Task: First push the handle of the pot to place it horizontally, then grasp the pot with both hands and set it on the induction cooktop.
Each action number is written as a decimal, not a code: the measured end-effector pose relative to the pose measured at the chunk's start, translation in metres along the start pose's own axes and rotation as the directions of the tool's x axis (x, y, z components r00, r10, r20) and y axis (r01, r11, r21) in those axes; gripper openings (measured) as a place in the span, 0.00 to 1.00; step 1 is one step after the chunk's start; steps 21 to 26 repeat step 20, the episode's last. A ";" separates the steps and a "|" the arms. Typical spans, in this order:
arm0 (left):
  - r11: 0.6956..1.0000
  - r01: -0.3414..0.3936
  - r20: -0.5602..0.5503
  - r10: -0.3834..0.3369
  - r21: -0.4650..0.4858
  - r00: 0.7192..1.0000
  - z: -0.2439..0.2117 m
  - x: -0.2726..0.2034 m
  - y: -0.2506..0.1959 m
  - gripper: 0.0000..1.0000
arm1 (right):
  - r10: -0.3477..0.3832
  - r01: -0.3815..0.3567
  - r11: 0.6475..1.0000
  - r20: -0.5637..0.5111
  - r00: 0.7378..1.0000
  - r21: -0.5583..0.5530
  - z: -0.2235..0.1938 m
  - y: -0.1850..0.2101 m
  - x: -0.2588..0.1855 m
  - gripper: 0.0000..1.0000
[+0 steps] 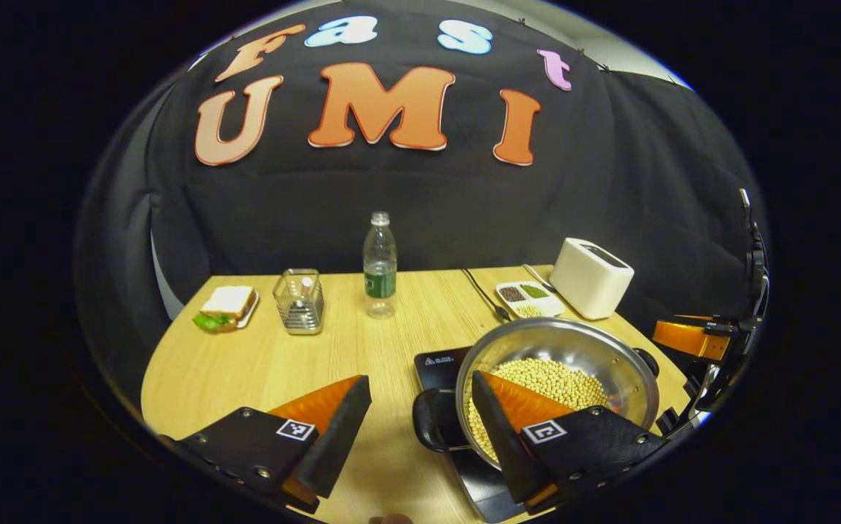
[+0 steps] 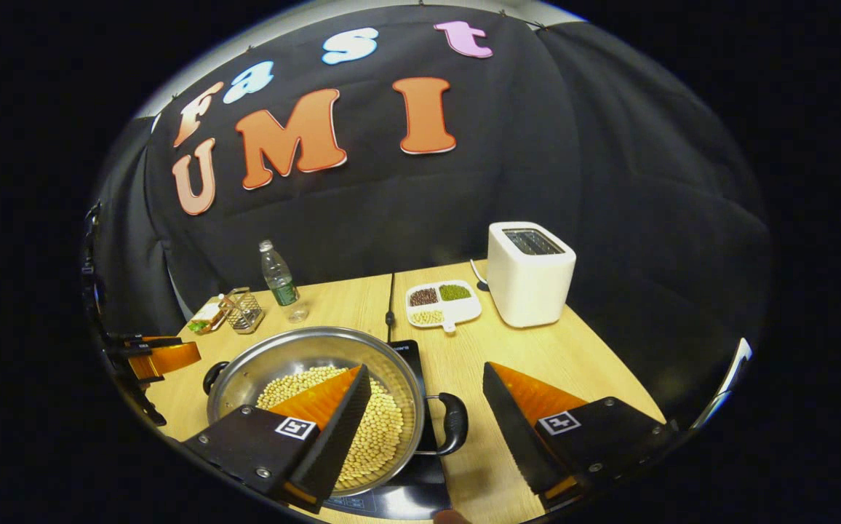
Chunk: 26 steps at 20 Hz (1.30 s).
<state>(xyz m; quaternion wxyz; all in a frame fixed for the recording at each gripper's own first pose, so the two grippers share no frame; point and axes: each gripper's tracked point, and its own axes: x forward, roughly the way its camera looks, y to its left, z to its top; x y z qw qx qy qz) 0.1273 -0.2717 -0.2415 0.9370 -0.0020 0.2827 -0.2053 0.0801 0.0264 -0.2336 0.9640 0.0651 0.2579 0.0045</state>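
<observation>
- A wooden table (image 1: 260, 364) against the black cloth wall carries a bottle (image 1: 380, 266) and toaster (image 2: 529, 273) at the back.
- The pot (image 2: 319, 356) of beans sits on the induction cooktop (image 2: 420, 495).
- Left gripper (image 1: 420, 426) and right gripper (image 2: 428, 429) are both spread, each straddling a loop handle (image 2: 452, 422), apparently let go after placing.

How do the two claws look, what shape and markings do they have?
Each claw, left claw and right claw, has two wedge-shaped fingers tapering to a point. Every finger sits on a black plate with visible screws and carries a small square black-and-white marker.
</observation>
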 end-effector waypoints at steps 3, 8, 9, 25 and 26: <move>0.997 -0.060 0.126 0.054 0.044 0.991 0.044 -0.032 0.017 0.88 | 0.016 -0.016 1.000 0.071 0.997 -0.009 0.032 0.012 -0.022 0.95; 0.990 -0.138 0.293 0.125 0.026 0.948 0.098 -0.102 0.047 0.87 | 0.034 -0.031 0.999 0.215 0.976 -0.018 0.084 0.024 -0.071 0.95; 0.989 -0.145 0.312 0.135 0.009 0.940 0.107 -0.117 0.055 0.87 | 0.032 -0.028 0.999 0.243 0.969 -0.021 0.095 0.022 -0.081 0.95; 0.927 -0.363 0.500 0.358 -0.091 0.789 0.168 -0.253 0.149 0.85 | -0.005 0.013 1.000 0.443 0.896 -0.015 0.164 0.002 -0.164 0.95; 0.927 -0.363 0.500 0.358 -0.091 0.789 0.168 -0.253 0.149 0.85 | -0.005 0.013 1.000 0.443 0.896 -0.015 0.164 0.002 -0.164 0.95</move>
